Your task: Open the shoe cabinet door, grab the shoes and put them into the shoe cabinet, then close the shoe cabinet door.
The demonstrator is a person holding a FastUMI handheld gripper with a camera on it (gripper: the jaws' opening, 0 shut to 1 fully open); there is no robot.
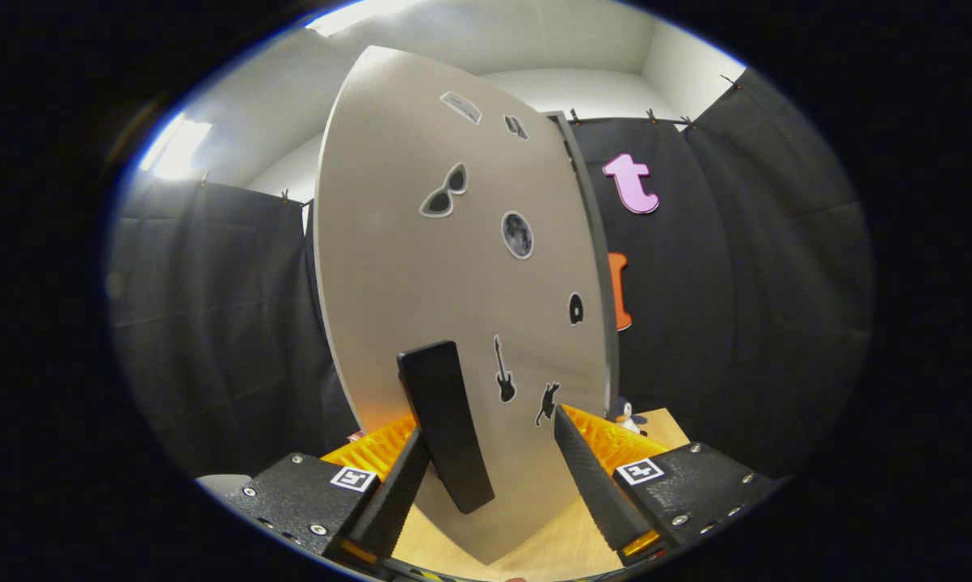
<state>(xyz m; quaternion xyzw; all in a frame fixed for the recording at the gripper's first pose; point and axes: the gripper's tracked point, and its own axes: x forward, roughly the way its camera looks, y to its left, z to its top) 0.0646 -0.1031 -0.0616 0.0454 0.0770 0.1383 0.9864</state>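
The tool (494, 477) is spread wide here, its two ribbed black fingers (595, 477) apart and pressing on nothing. The long black handle (445, 424) sits in the gap, hard up against the left finger and well off the right one — whether it actually touches the left finger, I can't tell.

That handle is a flat upright bar fixed to the shoe cabinet door (453, 283), a big pale grey panel that stands right in front of the fingers and reaches high above them. The door's long axis is upright and so is the handle's, leaning a little with the lens. The door's face is turned toward the tool, and a dark edge strip (591, 242) runs down its right side.

Handling call: this looks like a stiff, flat board, smooth-faced, nothing to pinch on the panel itself. The handle is the place to take hold, squeezing across its narrow width. I'd expect it to swing easily on hinges, though those aren't in sight.

Stickers dot the door: sunglasses (443, 194), a moon (517, 234), a guitar (504, 373). Below lies the light wooden desk (566, 541), and a small penguin figure (627, 414) stands just past the door's right edge.
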